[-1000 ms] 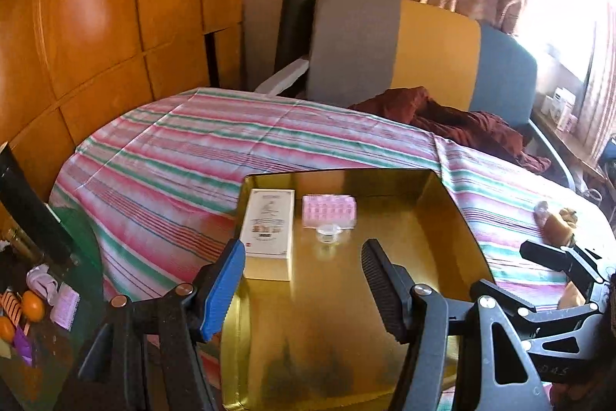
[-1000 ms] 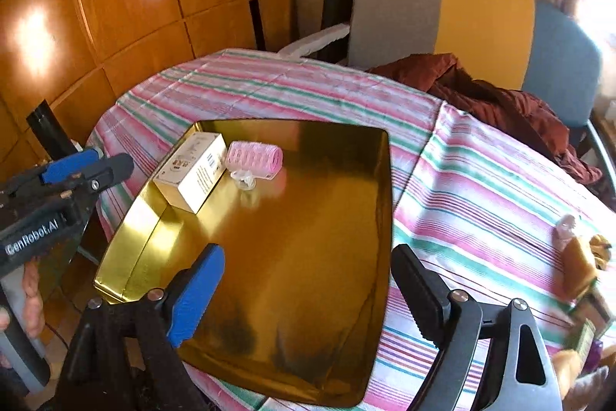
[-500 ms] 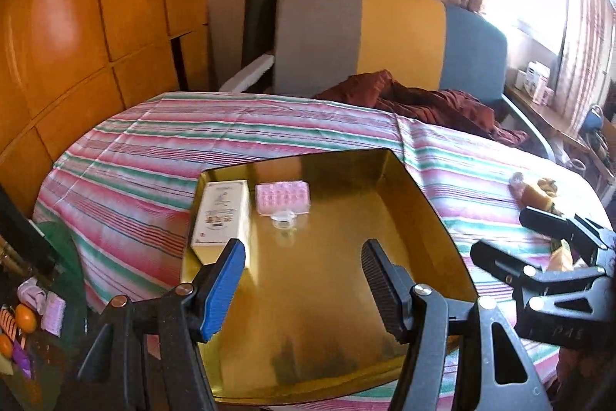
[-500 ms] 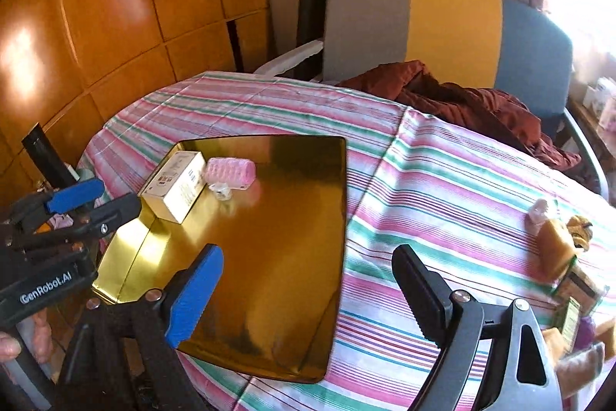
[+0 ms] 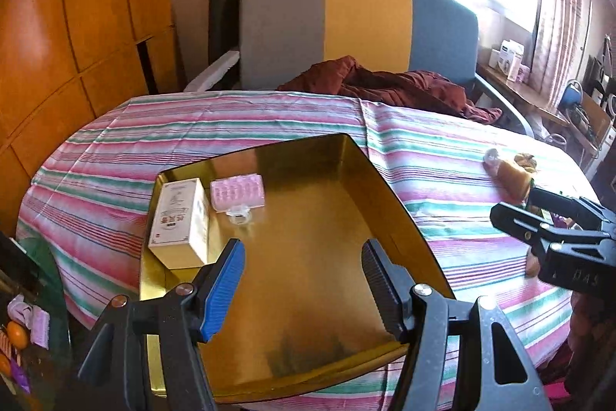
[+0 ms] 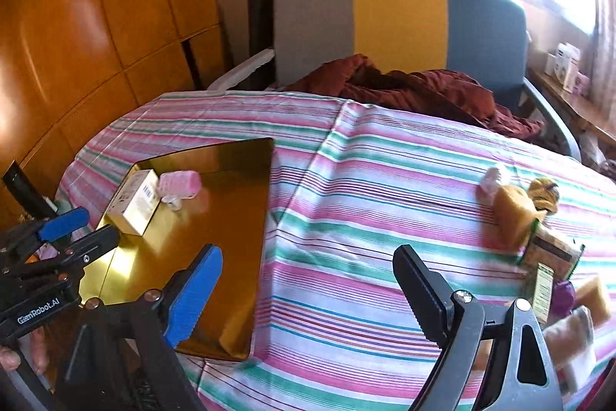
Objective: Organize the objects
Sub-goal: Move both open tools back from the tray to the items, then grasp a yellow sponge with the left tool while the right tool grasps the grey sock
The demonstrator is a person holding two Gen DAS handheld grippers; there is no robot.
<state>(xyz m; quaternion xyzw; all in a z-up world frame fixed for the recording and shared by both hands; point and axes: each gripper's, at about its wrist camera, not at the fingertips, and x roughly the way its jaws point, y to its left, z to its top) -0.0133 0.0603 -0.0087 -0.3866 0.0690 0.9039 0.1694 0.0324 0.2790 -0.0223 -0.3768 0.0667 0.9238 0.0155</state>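
A gold tray [image 5: 308, 257] lies on the striped tablecloth [image 6: 365, 199]. At its far left corner sit a white box [image 5: 179, 218], a pink blister pack [image 5: 238, 193] and a small clear ring [image 5: 239, 216]. My left gripper [image 5: 301, 245] hovers open over the tray's near half, nothing between its fingers. My right gripper [image 6: 306, 251] is open and empty over the cloth just right of the tray [image 6: 215, 218]. A pile of small items lies at the table's right: an orange-brown bundle [image 6: 512, 214], packets [image 6: 550, 253] and a purple piece [image 6: 563, 295].
A grey, yellow and blue chair [image 5: 358, 26] with a dark red cloth [image 5: 385, 83] stands behind the table. Wooden panels [image 5: 77, 45] line the left wall. A low glass shelf [image 5: 27, 326] with small objects sits at the lower left. A hand [image 6: 23, 353] holds the left gripper.
Both grippers have swung to the right. The tray has slid left in each view, and the right gripper has passed from over the tray to over the striped cloth, nearer the pile.
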